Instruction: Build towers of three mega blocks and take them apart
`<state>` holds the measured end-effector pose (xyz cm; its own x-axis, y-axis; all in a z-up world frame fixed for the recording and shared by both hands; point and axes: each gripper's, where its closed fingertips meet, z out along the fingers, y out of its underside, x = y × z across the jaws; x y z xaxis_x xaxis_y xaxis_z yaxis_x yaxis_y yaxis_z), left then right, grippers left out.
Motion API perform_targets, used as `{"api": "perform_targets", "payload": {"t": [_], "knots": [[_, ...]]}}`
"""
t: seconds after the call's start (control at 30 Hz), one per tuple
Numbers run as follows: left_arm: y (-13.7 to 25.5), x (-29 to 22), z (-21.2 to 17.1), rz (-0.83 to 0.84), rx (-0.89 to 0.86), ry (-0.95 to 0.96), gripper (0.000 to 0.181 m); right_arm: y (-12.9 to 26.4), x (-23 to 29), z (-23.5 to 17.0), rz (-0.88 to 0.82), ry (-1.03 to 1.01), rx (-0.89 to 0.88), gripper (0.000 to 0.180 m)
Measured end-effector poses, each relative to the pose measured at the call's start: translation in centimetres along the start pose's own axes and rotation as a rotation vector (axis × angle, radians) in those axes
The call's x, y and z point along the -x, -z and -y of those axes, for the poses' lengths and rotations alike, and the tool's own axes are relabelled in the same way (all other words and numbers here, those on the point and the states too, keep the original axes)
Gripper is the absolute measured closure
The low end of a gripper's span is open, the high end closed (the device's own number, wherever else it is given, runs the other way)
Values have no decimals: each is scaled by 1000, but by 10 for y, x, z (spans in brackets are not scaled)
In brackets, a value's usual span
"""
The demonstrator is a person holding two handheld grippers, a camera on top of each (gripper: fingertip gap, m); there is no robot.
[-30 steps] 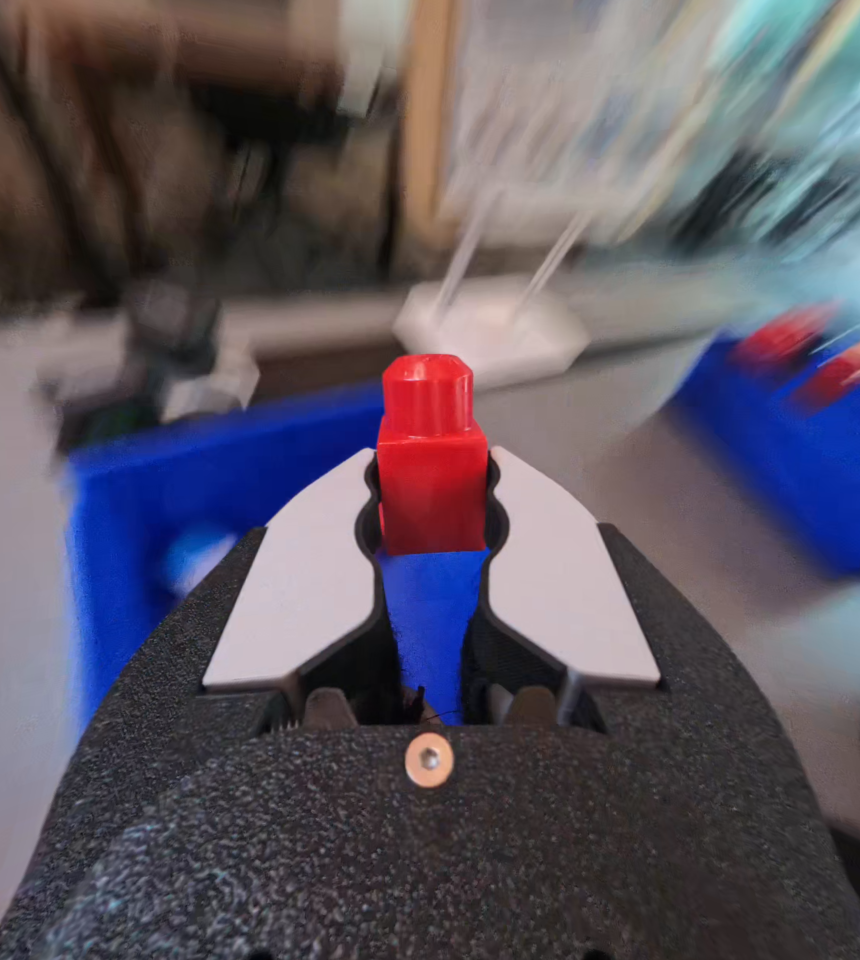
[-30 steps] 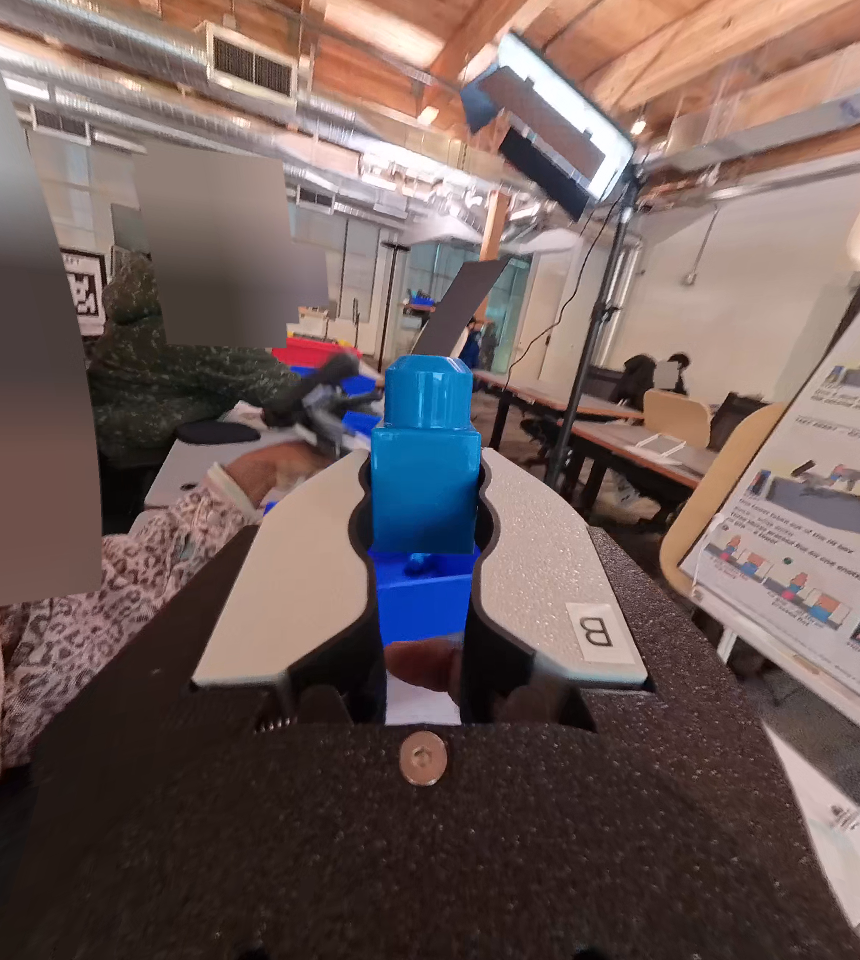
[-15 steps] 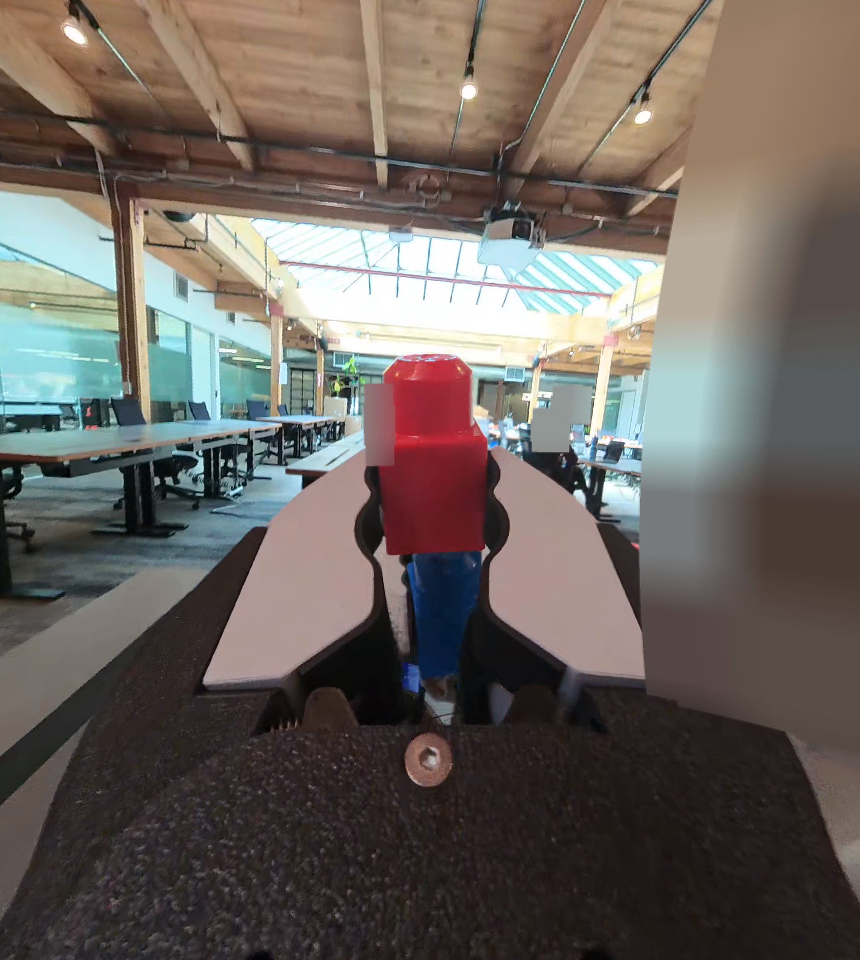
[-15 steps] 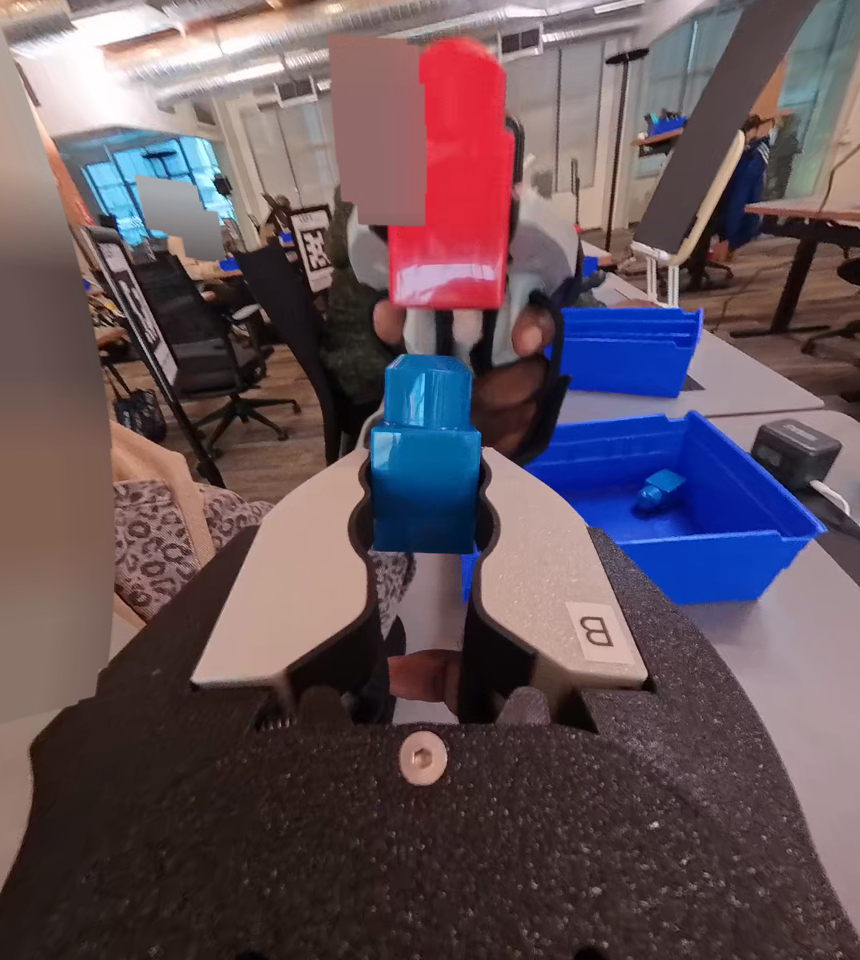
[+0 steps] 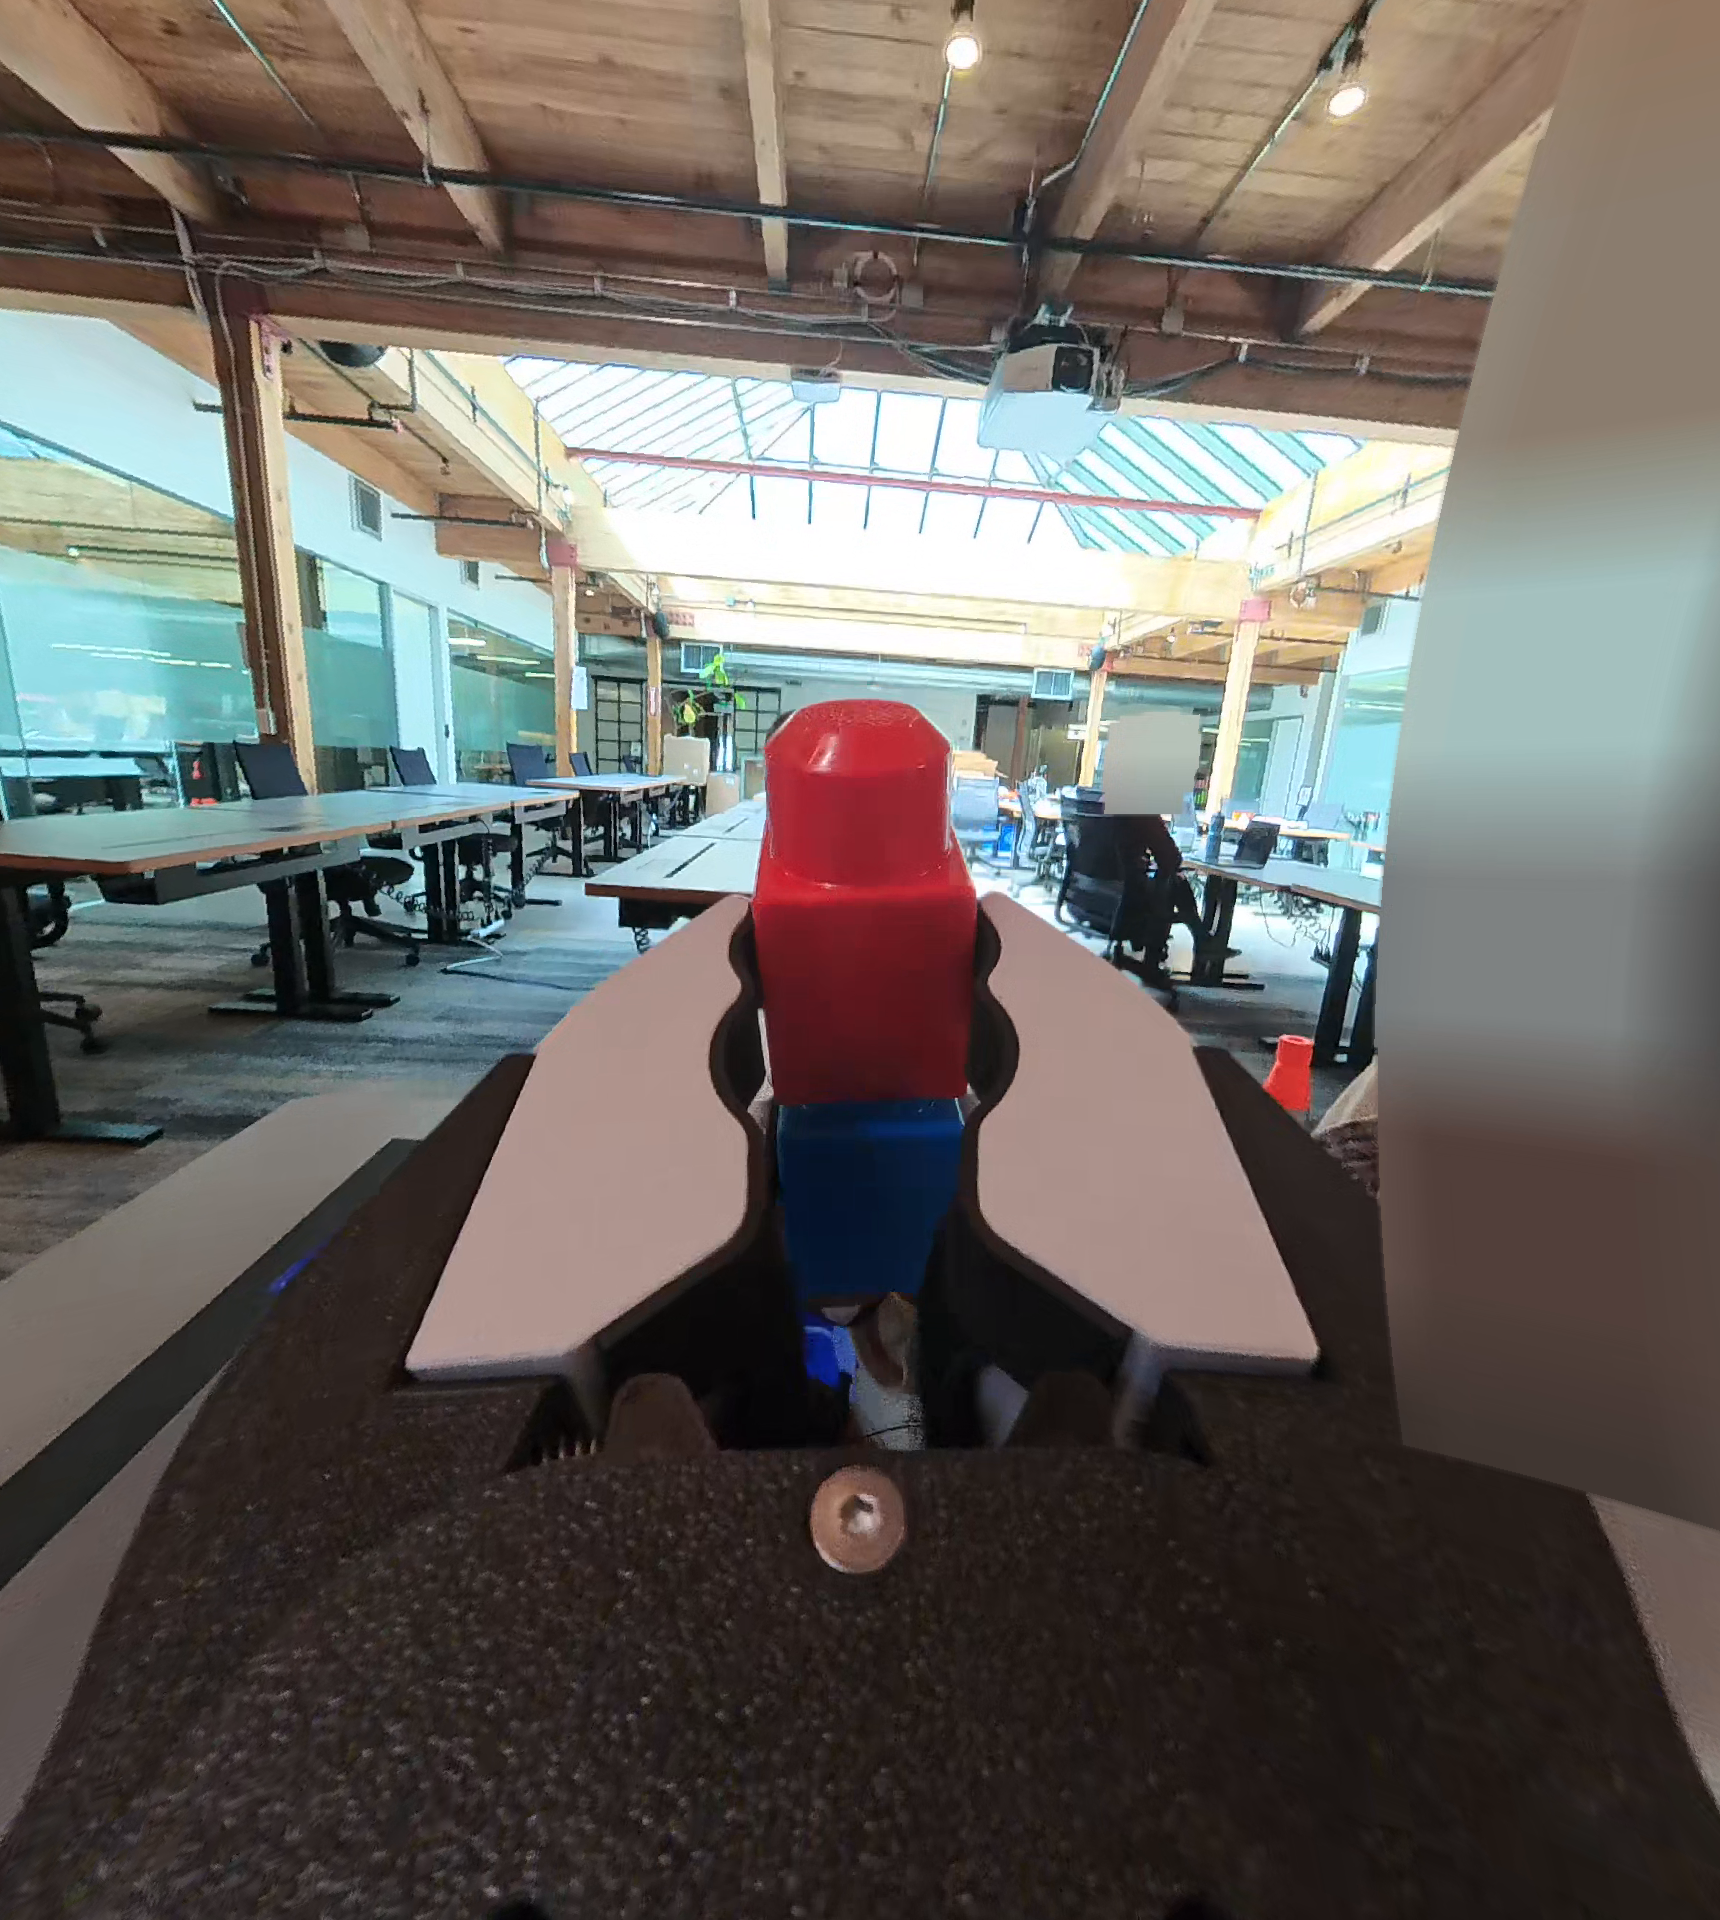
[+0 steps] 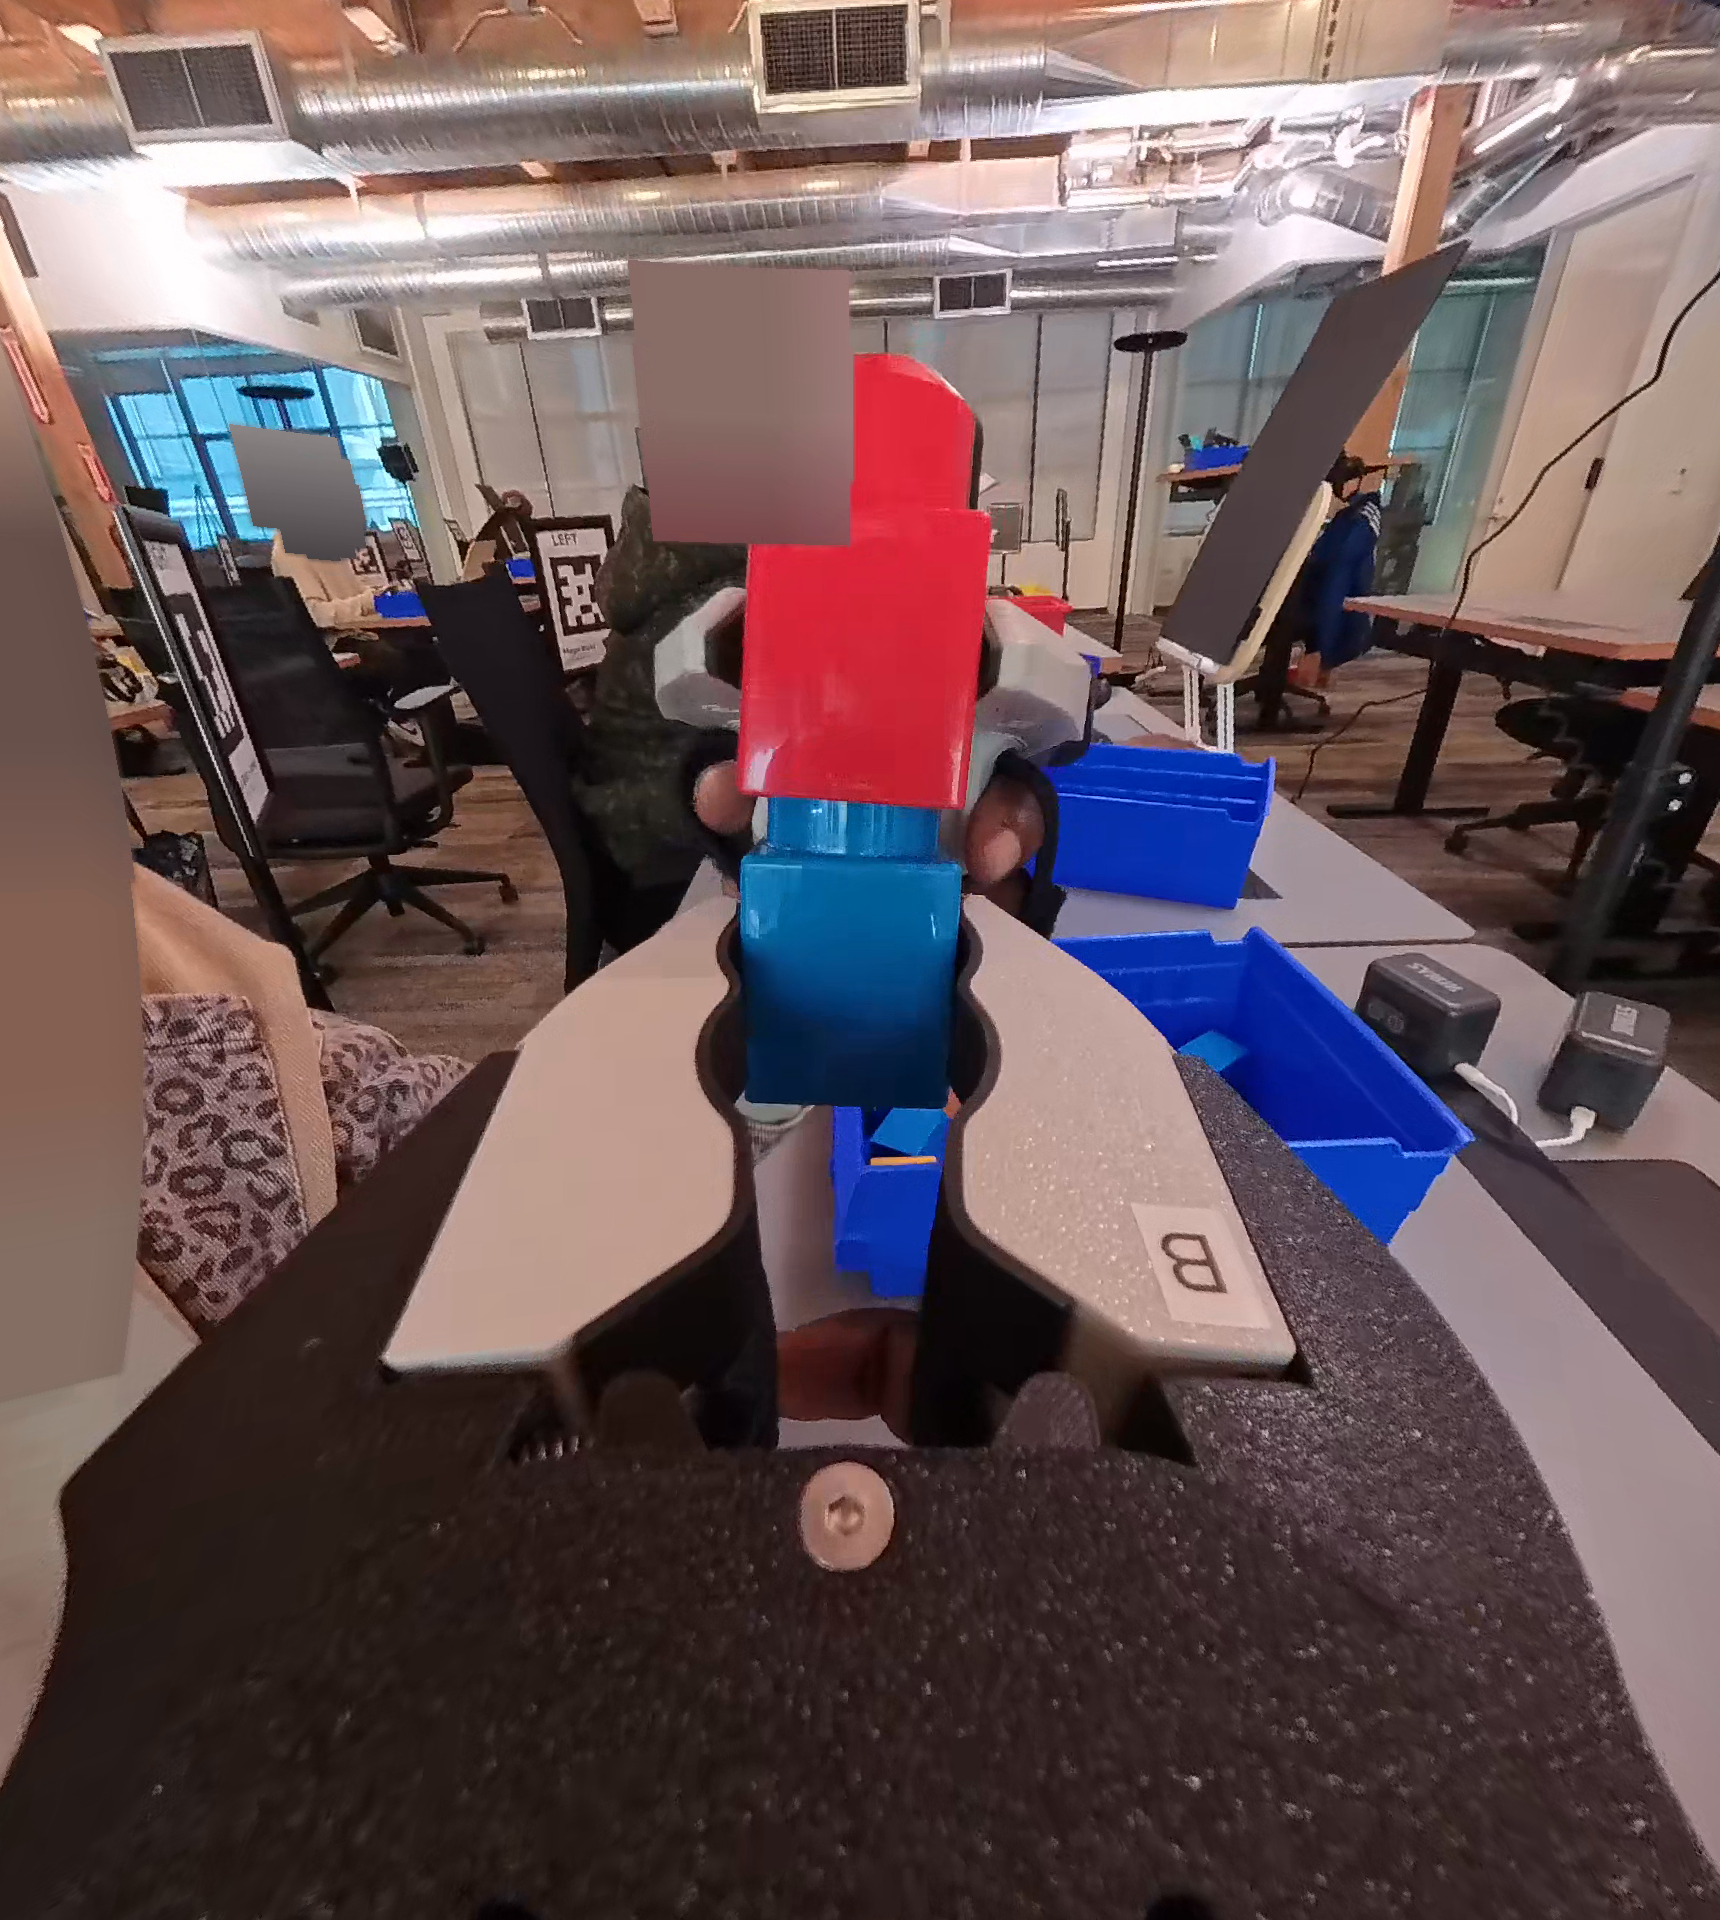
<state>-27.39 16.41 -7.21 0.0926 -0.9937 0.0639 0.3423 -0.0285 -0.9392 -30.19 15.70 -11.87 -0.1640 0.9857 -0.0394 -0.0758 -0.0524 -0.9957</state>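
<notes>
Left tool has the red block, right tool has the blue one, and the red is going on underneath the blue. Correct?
Not quite: the red block sits on top of the blue block, not underneath. The right wrist view shows its base over the blue block's stud. The rest holds: the left tool is shut on the red block, the right tool on the blue block.

A glossy red plastic block (image 6: 861, 665) sits above a shiny teal-blue plastic block (image 6: 848, 987). Right of that blue block lies a bright blue plastic bin (image 6: 1292, 1049); left of it, leopard-print tan-and-black fabric (image 6: 232, 1122). Beyond the bin, two dark grey boxes (image 6: 1427, 1013).
</notes>
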Motion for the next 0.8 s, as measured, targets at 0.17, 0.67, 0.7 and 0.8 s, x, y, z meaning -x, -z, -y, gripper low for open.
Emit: {"api": "perform_targets", "payload": {"t": [0.17, 0.67, 0.7, 0.8], "knots": [[7, 0, -10, 29, 106, -12, 144, 0, -3, -8, -65, 79, 81, 145], [19, -5, -41, 34, 337, -3, 144, 2, 3, -25, 38, 5, 157, 146], [19, -4, -41, 37, 341, 0, 144, 2, 3, -25, 44, -2, 155, 146], [22, -4, -44, 43, 361, 5, 144, 0, 3, -29, 52, -9, 166, 146]]}}
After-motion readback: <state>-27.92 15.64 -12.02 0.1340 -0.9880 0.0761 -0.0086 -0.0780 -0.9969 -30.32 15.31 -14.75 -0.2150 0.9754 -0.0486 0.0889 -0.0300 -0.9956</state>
